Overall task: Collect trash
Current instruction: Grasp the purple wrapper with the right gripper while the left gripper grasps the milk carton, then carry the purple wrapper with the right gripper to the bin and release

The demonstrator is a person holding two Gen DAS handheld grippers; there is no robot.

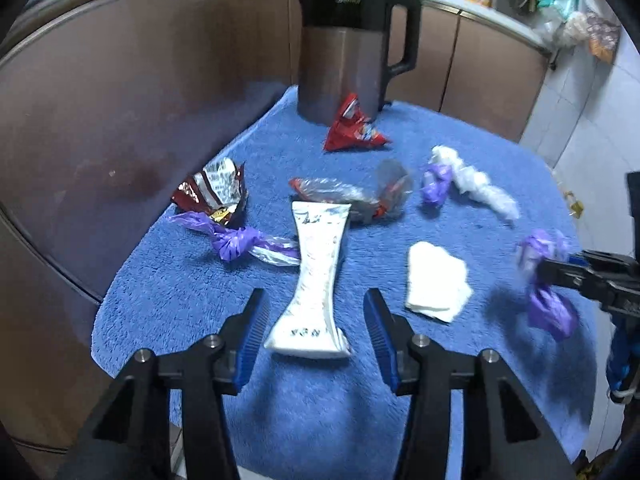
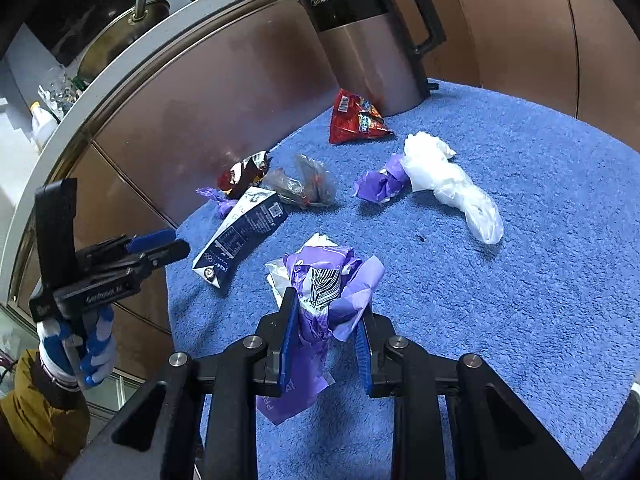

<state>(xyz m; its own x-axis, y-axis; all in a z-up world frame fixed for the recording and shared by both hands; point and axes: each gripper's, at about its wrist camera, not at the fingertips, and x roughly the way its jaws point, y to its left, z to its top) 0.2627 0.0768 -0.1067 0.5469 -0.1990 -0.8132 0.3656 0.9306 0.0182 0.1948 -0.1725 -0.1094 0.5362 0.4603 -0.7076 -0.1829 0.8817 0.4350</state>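
Dim indoor light; strong fisheye bending and dark corners; the purple wrapper (image 1: 546, 280) is motion-blurred in the left view.

You had a fuzzy blue terry-like cloth (image 1: 304, 408) under everything. The kettle (image 1: 340, 68) looked brushed metal with a matt black plastic top and handle. The red snack wrapper (image 2: 356, 120) was glossy foil, the purple bag (image 2: 320, 304) thin crinkled plastic, the carton (image 1: 316, 280) smooth coated paper. Gripper pads (image 1: 250, 344) were ribbed blue, rubber-like.

We see the left gripper (image 1: 316, 344) tilted down, jaws apart, nothing pinched — right gripper (image 2: 326, 344) clamped, gloved hand (image 2: 80, 344) on handle.
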